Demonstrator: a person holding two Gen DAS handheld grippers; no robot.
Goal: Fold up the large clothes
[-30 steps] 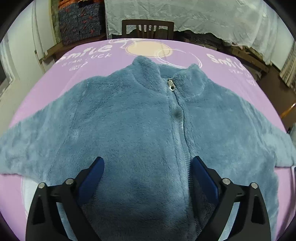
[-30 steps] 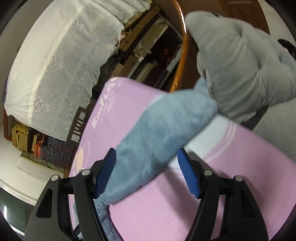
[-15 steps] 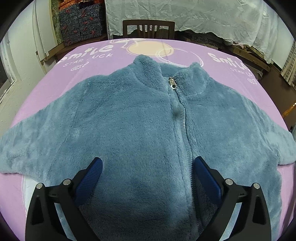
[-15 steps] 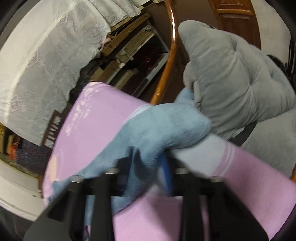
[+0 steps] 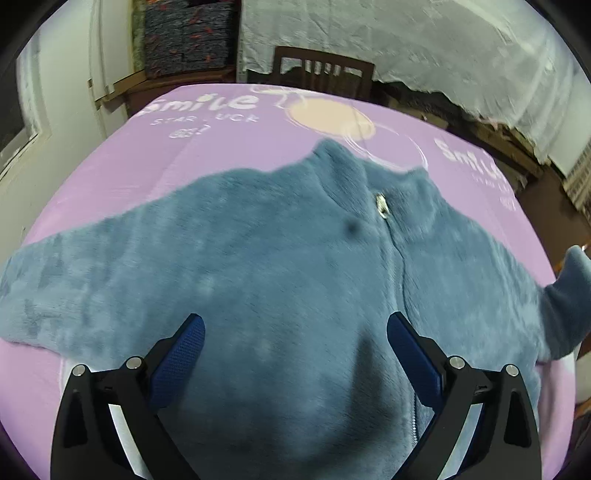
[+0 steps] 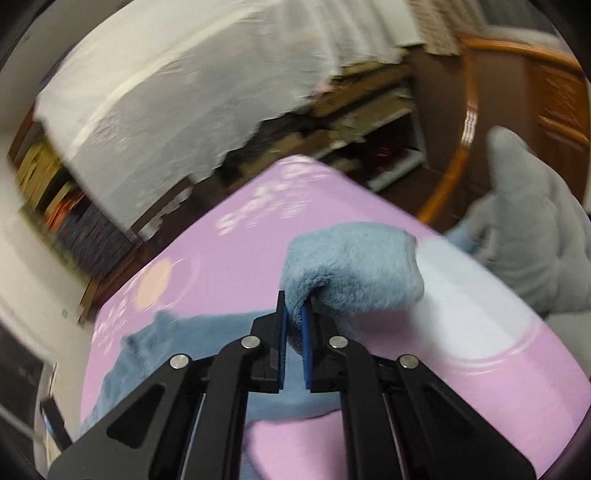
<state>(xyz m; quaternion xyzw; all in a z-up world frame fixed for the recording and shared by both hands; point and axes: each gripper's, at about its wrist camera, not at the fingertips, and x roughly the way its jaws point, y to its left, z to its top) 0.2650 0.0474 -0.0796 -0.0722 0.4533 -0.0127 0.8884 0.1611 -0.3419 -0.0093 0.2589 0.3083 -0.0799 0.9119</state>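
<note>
A fluffy blue zip-up jacket (image 5: 258,266) lies front up on the purple printed table cover (image 5: 207,122), collar toward the far side. My left gripper (image 5: 295,328) hovers open over the jacket's lower front, its blue pads wide apart with nothing between them. In the right wrist view my right gripper (image 6: 294,314) is shut on the cuff end of the jacket's sleeve (image 6: 351,266), which bunches up above the pads, lifted off the cover. In the left wrist view that raised sleeve (image 5: 565,295) shows at the right edge.
A dark wooden chair (image 5: 325,74) stands behind the table's far edge under white lace cloth (image 5: 424,44). A grey plush toy (image 6: 528,229) sits by the table's right side near a curved wooden rail (image 6: 465,122). Stacked boxes (image 5: 188,33) fill the far left corner.
My right gripper closed on the sleeve end and lifted it off the table, rolling and swinging away from the plush toy. My left gripper drew back slightly; the jacket's right sleeve now rises.
</note>
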